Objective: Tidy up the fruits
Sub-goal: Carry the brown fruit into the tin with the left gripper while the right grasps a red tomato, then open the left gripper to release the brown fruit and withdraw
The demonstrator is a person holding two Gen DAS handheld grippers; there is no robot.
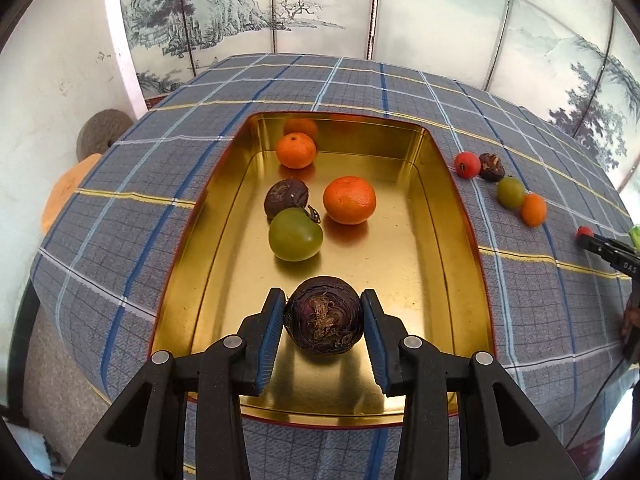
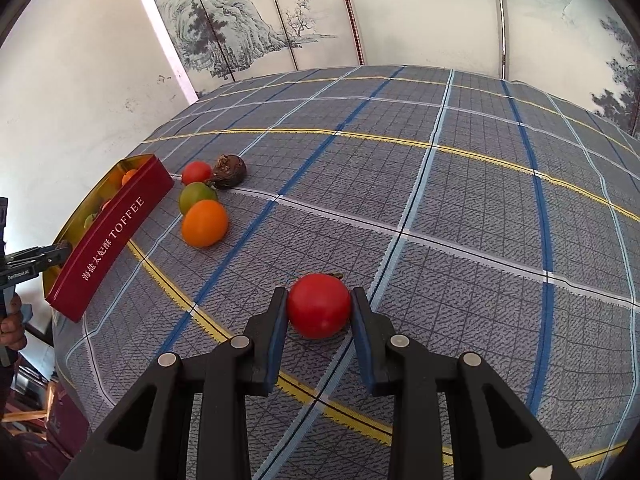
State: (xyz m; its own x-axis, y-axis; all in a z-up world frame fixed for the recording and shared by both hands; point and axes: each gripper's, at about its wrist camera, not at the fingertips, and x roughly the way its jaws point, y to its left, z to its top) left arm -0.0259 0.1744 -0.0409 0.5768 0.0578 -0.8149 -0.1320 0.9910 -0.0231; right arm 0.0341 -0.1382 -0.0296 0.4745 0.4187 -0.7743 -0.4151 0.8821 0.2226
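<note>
A dark purple, rough-skinned round fruit is clamped between the blue-padded fingers of the left gripper, narrowly parted to the fruit's width, over the near end of the gold-lined rectangular tin; whether the fruit touches the tin floor cannot be told. Inside the tin, further in, a green round fruit is seen touching a dark brown wrinkled fruit, with a large orange mandarin just beside them and a smaller orange mandarin near the far wall.

A smooth red round fruit is gripped by the fingers of the right gripper — pads pressed on both sides — well to the right of the tin, whose red outer wall is lettered TOFFEE.

On the grey plaid tabletop, just right of the tin, four fruits lie clustered — a small red one, a brown wrinkled one, a green one and an orange one.
</note>
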